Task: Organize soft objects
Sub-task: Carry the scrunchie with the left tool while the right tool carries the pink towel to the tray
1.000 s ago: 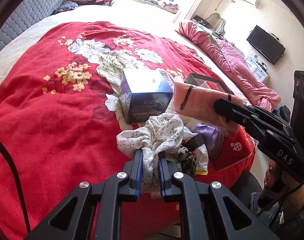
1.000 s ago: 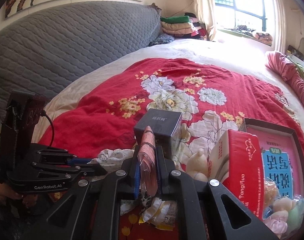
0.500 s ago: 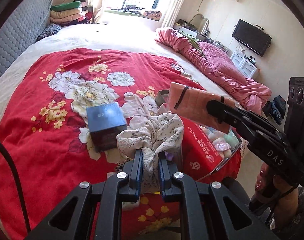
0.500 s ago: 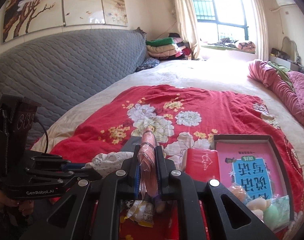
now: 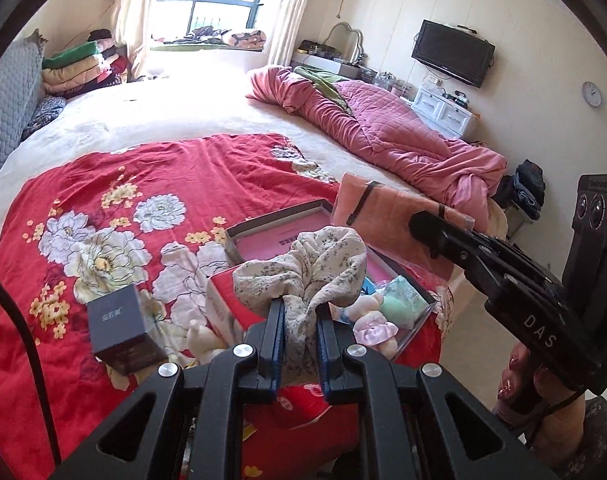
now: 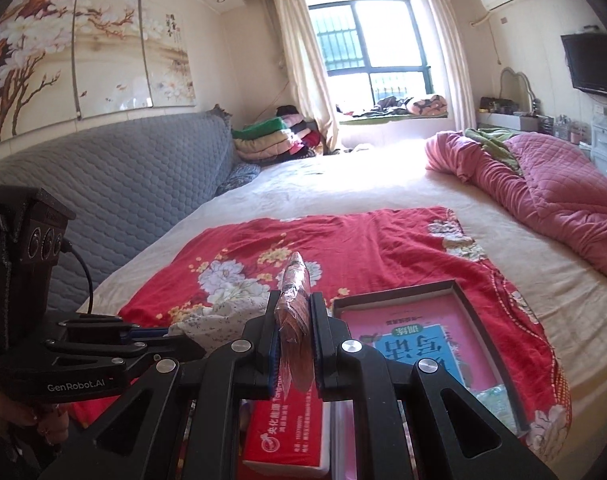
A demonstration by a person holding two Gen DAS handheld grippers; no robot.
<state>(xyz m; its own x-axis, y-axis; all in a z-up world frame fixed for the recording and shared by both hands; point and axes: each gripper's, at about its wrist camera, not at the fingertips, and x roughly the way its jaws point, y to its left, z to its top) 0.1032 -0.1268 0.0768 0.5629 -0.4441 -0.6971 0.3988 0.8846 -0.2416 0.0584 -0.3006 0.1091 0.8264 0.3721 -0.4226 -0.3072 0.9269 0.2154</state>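
My left gripper (image 5: 299, 312) is shut on a floral beige cloth (image 5: 303, 264) and holds it above the red tissue box (image 5: 223, 300) and the open gift box (image 5: 271, 240). My right gripper (image 6: 294, 312) is shut on a flat pink packet wrapped in clear plastic (image 6: 293, 300), held up over the bed; the packet also shows in the left wrist view (image 5: 387, 204). Small soft toys (image 5: 373, 326) lie in the open box. The left gripper with the cloth (image 6: 211, 324) shows at the lower left of the right wrist view.
A dark blue box (image 5: 121, 328) stands on the red flowered blanket (image 5: 103, 184). The open box holds a pink and blue booklet (image 6: 419, 340). A pink quilt (image 5: 383, 136) lies bunched at the right. A grey headboard (image 6: 103, 188) and folded blankets (image 6: 279, 136) are behind.
Both grippers have risen and tilted up, each keeping its hold. The objects on the blanket now sit lower in both views and more of the room shows.
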